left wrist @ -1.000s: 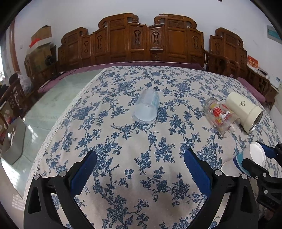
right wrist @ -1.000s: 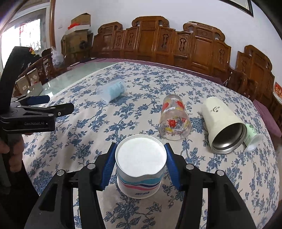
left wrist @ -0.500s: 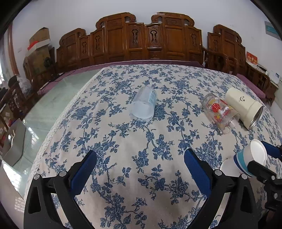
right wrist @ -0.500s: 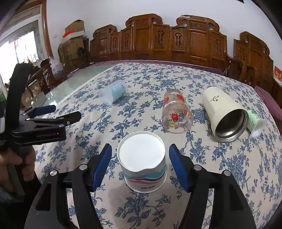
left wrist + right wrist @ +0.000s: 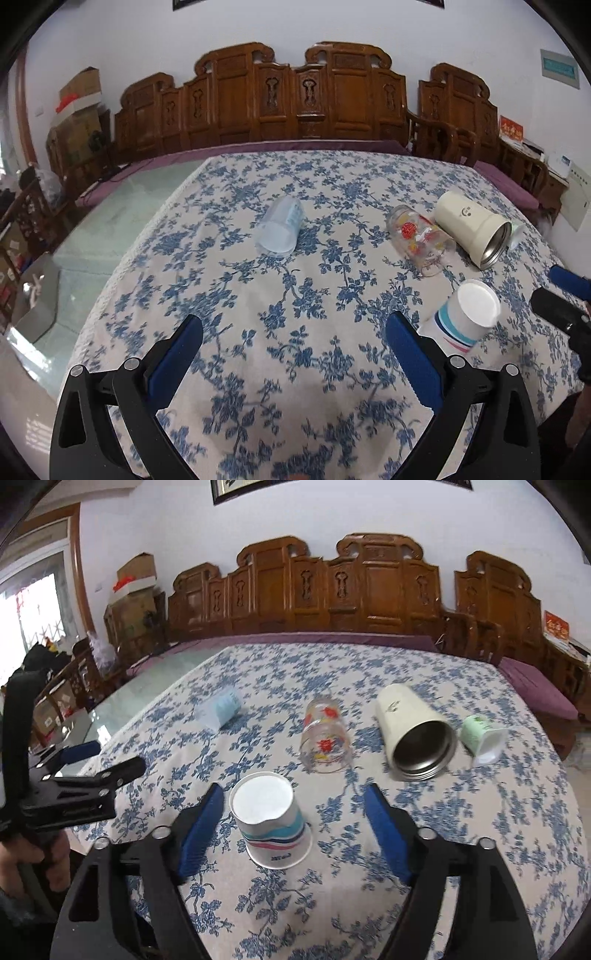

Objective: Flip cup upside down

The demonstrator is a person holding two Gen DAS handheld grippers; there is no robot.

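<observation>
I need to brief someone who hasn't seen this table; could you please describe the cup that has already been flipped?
On the blue-flowered tablecloth, look at the near edge, between the open fingers of the right gripper. There stands a paper cup with wavy teal, blue and pink stripes, white base up. It alone stands; the other cups lie on their sides.

Small green cup [image 5: 480, 738] mostly hidden behind cream tumbler [image 5: 476, 227] in left wrist view. Print on paper cup [image 5: 273, 830] too blurred to read.

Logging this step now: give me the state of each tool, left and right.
Left tool: open, holding nothing.
Right tool: open, holding nothing; the upside-down paper cup stands free between its fingers.
</observation>
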